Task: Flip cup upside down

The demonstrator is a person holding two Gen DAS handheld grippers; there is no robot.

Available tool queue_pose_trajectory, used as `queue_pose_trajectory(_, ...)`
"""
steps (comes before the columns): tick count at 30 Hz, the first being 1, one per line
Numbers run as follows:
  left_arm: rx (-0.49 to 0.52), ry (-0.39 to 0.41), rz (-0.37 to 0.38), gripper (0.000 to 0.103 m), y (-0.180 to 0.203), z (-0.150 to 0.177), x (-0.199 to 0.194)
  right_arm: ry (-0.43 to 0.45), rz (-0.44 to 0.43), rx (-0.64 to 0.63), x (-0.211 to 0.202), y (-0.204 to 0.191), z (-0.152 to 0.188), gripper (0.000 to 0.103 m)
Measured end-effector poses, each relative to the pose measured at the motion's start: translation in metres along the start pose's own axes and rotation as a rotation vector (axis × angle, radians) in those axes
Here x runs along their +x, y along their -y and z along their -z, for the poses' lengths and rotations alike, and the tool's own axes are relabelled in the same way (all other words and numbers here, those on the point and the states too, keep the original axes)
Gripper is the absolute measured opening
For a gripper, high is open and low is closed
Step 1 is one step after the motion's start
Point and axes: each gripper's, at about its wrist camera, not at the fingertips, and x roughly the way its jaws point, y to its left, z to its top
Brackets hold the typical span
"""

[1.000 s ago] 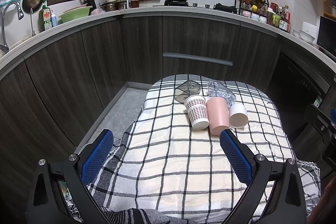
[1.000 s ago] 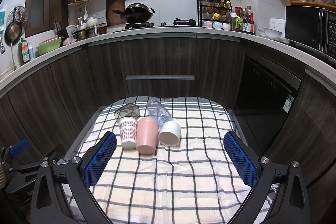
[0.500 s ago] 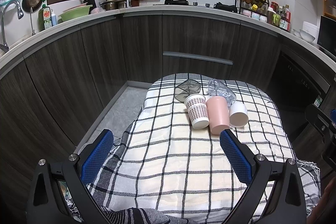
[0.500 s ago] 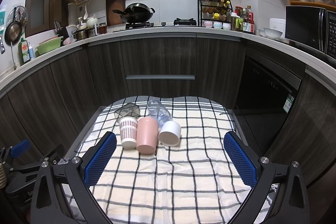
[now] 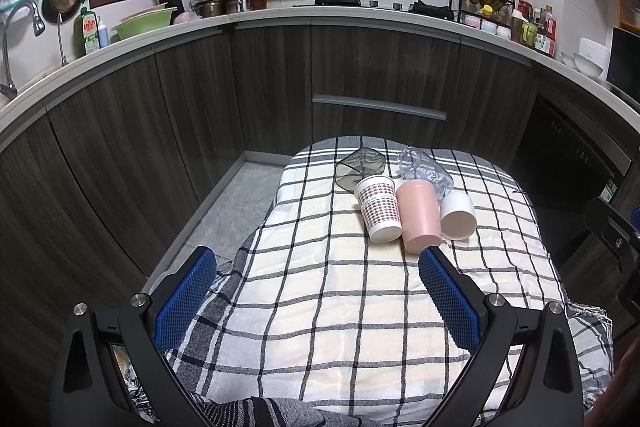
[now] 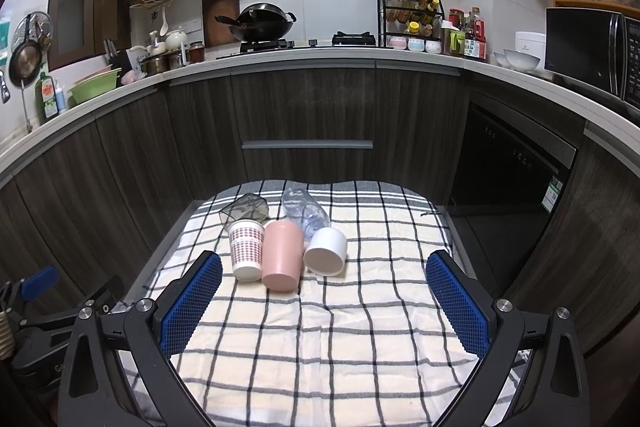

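Checked cloth (image 6: 320,347) over small table, edges close on all sides; open floor left, cabinets beyond. Five cups lying on sides, bunched at far end: pink cup (image 6: 282,255) touching patterned cup (image 6: 246,251) and white cup (image 6: 326,251). Risk: nudging neighbours, rolling off edge. Left gripper (image 5: 318,291) and right gripper (image 6: 324,297) both spread wide, empty, well short.

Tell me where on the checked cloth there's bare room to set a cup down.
The near checked cloth, between the open right gripper and the cups, is bare, as is the strip right of the white cup. Crowded at the far left: patterned cup, pink cup, clear bottle.
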Motion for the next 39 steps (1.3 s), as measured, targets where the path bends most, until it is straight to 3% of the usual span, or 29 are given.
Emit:
queue_pose_trajectory(22, 0.016, -0.093, -0.022, 0.103, 0.005, -0.012, 0.042, -0.047, -0.015, 0.004, 0.031, -0.001, -0.01, 0.102)
queue_pose_trajectory(39, -0.039, -0.188, -0.059, 0.103, -0.001, -0.044, 0.106, -0.161, -0.055, -0.046, 0.118, -0.014, -0.049, 0.102)
